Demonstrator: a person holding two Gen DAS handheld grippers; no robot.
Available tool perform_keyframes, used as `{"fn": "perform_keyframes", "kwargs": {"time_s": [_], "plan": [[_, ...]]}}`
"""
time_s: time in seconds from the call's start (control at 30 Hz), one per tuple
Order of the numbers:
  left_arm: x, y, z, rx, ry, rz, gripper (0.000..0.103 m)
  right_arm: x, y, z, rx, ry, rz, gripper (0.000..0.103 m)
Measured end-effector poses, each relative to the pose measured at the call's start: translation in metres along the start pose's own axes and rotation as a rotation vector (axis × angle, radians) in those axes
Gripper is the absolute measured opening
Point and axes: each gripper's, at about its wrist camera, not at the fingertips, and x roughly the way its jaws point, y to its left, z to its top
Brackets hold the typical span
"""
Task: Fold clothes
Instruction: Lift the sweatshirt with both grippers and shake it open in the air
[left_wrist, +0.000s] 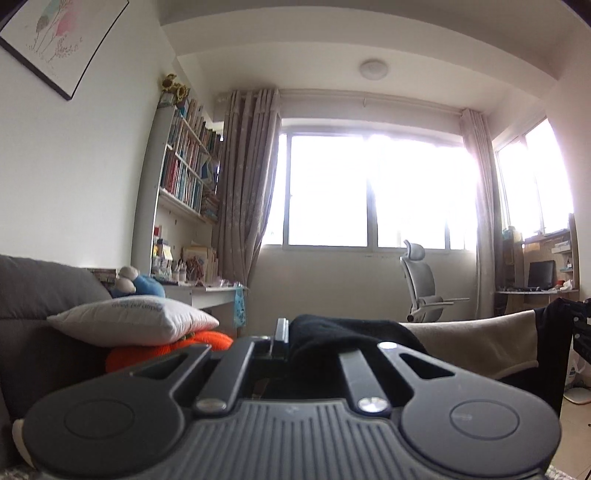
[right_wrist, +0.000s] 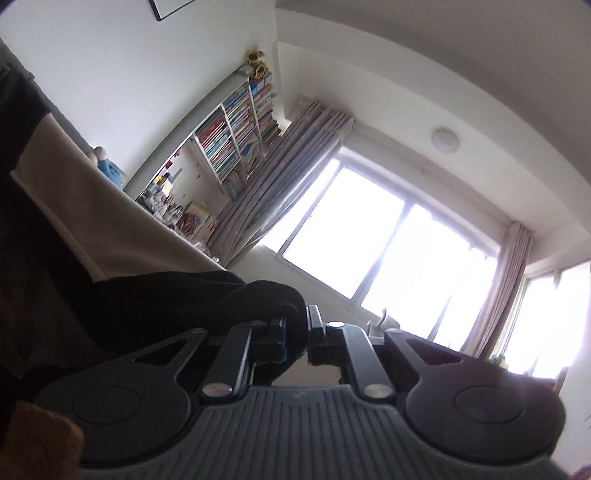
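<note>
Gripping black garment (left_wrist: 343, 332): left tongs (left_wrist: 286, 332), right tongs (right_wrist: 295, 325).

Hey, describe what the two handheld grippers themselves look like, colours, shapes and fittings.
Both match. The left gripper and right gripper each have a ribbed dark-grey base, two round black discs at the sides, flat black link arms with cut-out slots pinned by silver screws, and narrow black fingers. The right one shows a blue edge on one finger. No cables, hands or sleeves are visible.

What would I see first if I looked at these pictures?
First the big bright window at the far wall, glowing white. Then the black garment right in front, pinched in the left tongs and the right tongs. An orange cushion peeks from under a white pillow at the left.
</note>
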Motion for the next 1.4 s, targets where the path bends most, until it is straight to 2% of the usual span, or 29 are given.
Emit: {"fn": "perform_keyframes", "kwargs": {"time_s": [0.13, 0.27, 0.47, 0.57, 0.67, 0.73, 0.87, 1.0, 1.13, 1.27, 1.4], "plan": [[-0.013, -0.005, 0.034, 0.019, -0.090, -0.036, 0.005, -0.006, -0.025, 0.020, -0.027, -0.068, -0.049, 0.009], [-0.030, -0.010, 0.053, 0.037, -0.154, -0.058, 0.005, -0.022, -0.049, 0.031, -0.011, -0.132, -0.099, 0.009], [-0.054, -0.016, 0.066, 0.025, -0.228, -0.079, 0.005, -0.044, -0.070, 0.047, 0.003, -0.229, -0.173, 0.009], [-0.047, -0.020, 0.064, 0.038, -0.223, -0.071, 0.006, -0.043, -0.077, 0.048, 0.018, -0.226, -0.168, 0.010], [-0.013, -0.019, 0.047, 0.030, -0.137, -0.038, 0.006, -0.021, -0.067, 0.035, -0.003, -0.167, -0.133, 0.010], [0.025, -0.021, 0.019, 0.079, -0.042, -0.005, 0.006, -0.001, -0.056, 0.021, -0.029, -0.112, -0.105, 0.010], [0.109, -0.030, -0.050, 0.219, 0.163, 0.064, 0.008, 0.076, -0.013, -0.034, -0.045, 0.095, 0.017, 0.010], [0.195, -0.028, -0.133, 0.256, 0.395, 0.074, 0.007, 0.163, 0.039, -0.091, 0.028, 0.360, 0.159, 0.010], [0.251, -0.022, -0.198, 0.255, 0.578, 0.089, 0.007, 0.201, 0.088, -0.126, -0.025, 0.487, 0.207, 0.009], [0.276, -0.022, -0.226, 0.226, 0.636, 0.107, 0.007, 0.225, 0.117, -0.144, -0.076, 0.563, 0.218, 0.010], [0.298, -0.016, -0.239, 0.174, 0.693, 0.103, 0.007, 0.231, 0.105, -0.169, 0.022, 0.650, 0.231, 0.010]]}}
